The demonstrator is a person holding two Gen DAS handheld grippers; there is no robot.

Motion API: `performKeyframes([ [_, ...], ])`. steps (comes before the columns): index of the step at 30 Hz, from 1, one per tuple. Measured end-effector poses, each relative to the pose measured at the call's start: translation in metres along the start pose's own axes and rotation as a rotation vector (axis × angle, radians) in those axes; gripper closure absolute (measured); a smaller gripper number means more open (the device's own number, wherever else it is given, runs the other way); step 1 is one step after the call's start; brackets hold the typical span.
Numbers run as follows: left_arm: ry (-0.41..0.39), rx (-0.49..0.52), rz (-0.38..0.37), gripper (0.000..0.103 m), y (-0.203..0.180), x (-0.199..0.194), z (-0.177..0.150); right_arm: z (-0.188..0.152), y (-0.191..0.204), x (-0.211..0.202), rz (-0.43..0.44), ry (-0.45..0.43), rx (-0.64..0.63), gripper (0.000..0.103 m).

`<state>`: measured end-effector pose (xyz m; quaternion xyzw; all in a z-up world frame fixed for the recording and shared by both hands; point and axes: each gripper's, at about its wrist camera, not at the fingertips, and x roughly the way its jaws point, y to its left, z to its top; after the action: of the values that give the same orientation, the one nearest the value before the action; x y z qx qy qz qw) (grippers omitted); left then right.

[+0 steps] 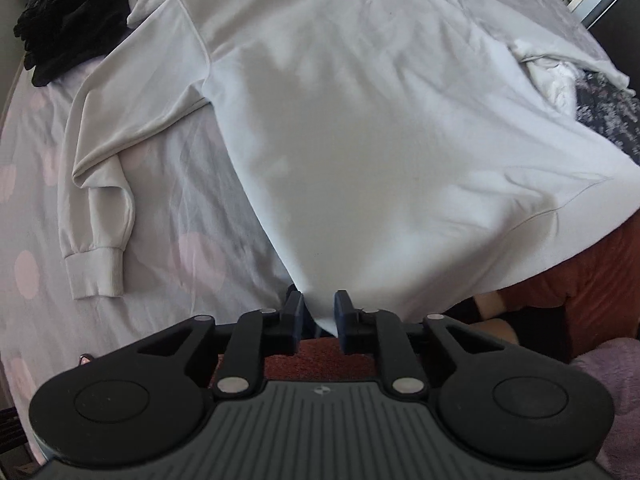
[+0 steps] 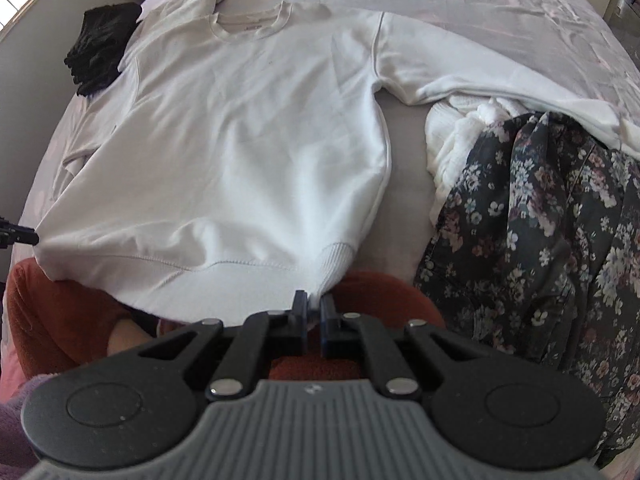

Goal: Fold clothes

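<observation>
A white sweatshirt [image 1: 360, 120] [image 2: 248, 128] lies spread face up on the bed, collar at the far end, both sleeves out to the sides. My left gripper [image 1: 319, 308] is shut on the sweatshirt's near left hem corner, with cloth bunched between its fingers. My right gripper [image 2: 314, 305] is shut on the ribbed right hem corner [image 2: 336, 260]. The hem hangs over the bed's near edge between the two grippers. The left gripper's tip [image 2: 18, 236] shows at the left edge of the right wrist view.
A black garment [image 1: 68, 16] [image 2: 100, 44] lies at the far left of the bed. A dark floral garment [image 2: 540, 232] and a crumpled white one [image 2: 464, 136] are piled on the right. The spotted sheet [image 1: 36, 216] covers the bed. A person's rust-coloured clothing [image 2: 376, 288] is just below the hem.
</observation>
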<state>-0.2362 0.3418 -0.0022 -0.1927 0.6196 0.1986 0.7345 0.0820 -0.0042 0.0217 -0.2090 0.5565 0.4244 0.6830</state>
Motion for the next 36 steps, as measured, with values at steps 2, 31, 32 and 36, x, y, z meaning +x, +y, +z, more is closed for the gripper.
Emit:
performKeyframes([
  [2, -0.001, 0.032, 0.055, 0.074, -0.007, 0.008, -0.003, -0.007, 0.000, 0.011, -0.004, 0.014, -0.002, 0.096],
  [31, 0.221, 0.760, 0.052, 0.030, -0.175, 0.140, -0.020, -0.003, -0.009, 0.024, 0.016, 0.004, 0.017, 0.096],
  [32, 0.234, 0.764, 0.068, 0.030, -0.178, 0.149, -0.020, -0.003, -0.010, 0.024, 0.019, 0.004, 0.019, 0.096],
  [36, 0.225, 0.726, 0.068, 0.018, -0.177, 0.157, -0.013, -0.003, -0.013, 0.026, 0.028, 0.006, 0.025, 0.096],
])
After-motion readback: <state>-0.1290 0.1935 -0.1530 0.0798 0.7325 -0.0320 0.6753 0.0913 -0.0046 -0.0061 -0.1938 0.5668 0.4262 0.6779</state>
